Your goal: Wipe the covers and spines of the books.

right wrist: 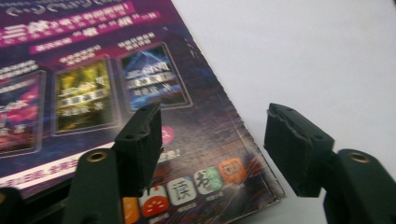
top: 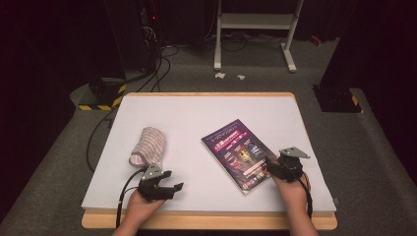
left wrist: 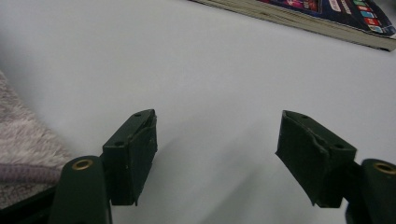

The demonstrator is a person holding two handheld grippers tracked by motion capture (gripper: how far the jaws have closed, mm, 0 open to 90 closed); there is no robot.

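Over the book's [top: 239, 153] near corner, right tool [top: 273, 169] wide, empty, left tool [top: 173, 188] wide, level.

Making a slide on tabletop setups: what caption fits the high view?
Two hand-held grippers, left and right, both open, flank a purple book and rolled towel on a white table.

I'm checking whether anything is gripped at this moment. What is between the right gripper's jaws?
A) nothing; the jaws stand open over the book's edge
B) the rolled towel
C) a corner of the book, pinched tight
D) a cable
A: in the right gripper view the right gripper has its jaws apart above the book, pressing on nothing; the rolled towel lies by the left gripper.
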